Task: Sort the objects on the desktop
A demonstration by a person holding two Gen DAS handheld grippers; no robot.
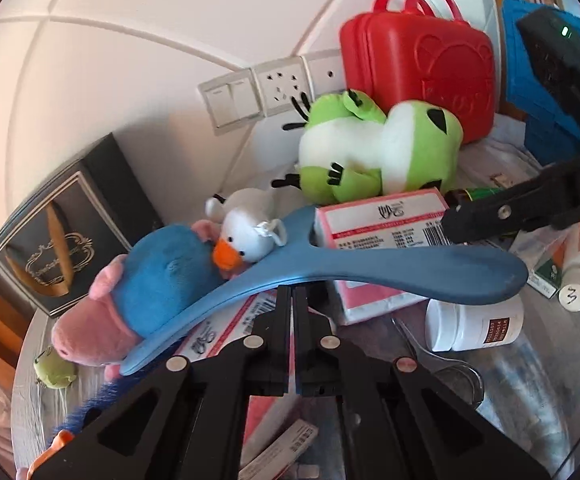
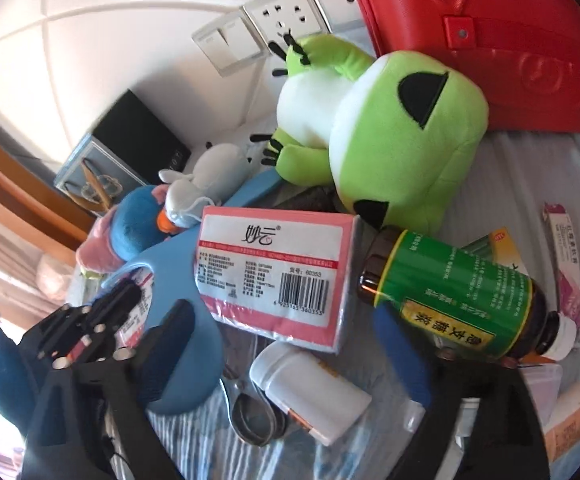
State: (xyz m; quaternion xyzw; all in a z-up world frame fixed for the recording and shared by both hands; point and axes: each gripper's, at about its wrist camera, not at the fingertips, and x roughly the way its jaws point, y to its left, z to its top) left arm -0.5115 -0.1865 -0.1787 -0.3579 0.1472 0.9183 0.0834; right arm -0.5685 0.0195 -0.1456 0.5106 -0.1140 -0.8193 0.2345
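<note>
A blue plastic hanger-like piece (image 1: pixel 370 268) (image 2: pixel 206 368) lies across a pig plush in a blue shirt (image 1: pixel 146 292) and a pink tissue pack (image 1: pixel 378 220) (image 2: pixel 274 272). My left gripper (image 1: pixel 292 296) is shut, its tips against the blue piece's lower edge; I cannot tell whether they pinch it. My right gripper (image 2: pixel 290 340) stands open above the pink pack and a white pill bottle (image 2: pixel 310 388), holding nothing. One of its fingers (image 1: pixel 474 220) shows in the left wrist view. A brown syrup bottle with a green label (image 2: pixel 458 296) lies beside its right finger.
A green frog plush (image 1: pixel 378 152) leans on a red case (image 1: pixel 418 68) at the back wall by the sockets (image 1: pixel 278 84). A white duck plush (image 1: pixel 246 232) and a black box (image 1: pixel 62 236) sit at the left. Metal scissors (image 2: pixel 254 416) and medicine packs crowd the front.
</note>
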